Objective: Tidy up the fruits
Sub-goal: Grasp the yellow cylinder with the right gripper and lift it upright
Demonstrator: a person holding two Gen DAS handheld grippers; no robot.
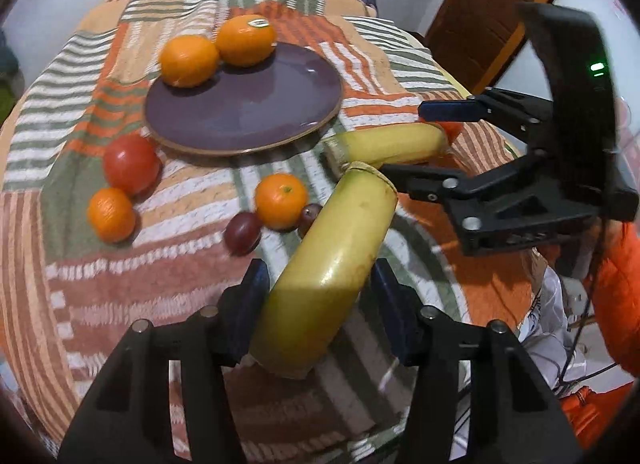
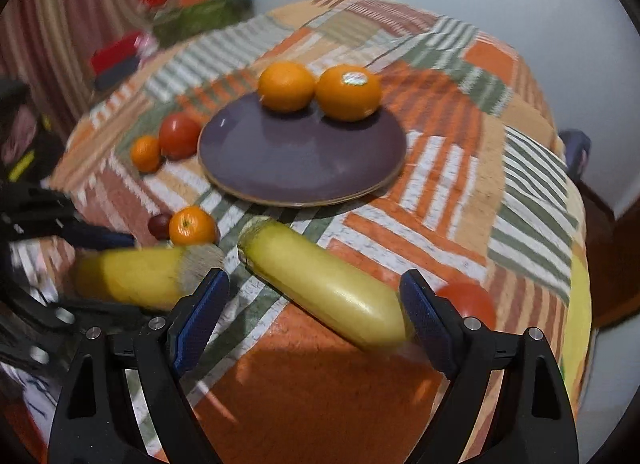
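1. Low centre in our left view, the left tongs [image 1: 316, 296] pinch a banana piece [image 1: 332, 248].
2. The right tongs [image 2: 316, 316] stand spread around another banana piece [image 2: 324, 284] on the worktop [image 2: 320, 404].
3. Farther up, two oranges [image 1: 218, 54] sit on the purple plate [image 1: 248, 104].

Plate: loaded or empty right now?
Partly loaded. Two oranges sit at the far edge of the purple plate; the rest is bare.

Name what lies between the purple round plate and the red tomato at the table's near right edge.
A yellow banana piece lies across that stretch on the striped cloth, between plate and tomato, in the right wrist view.
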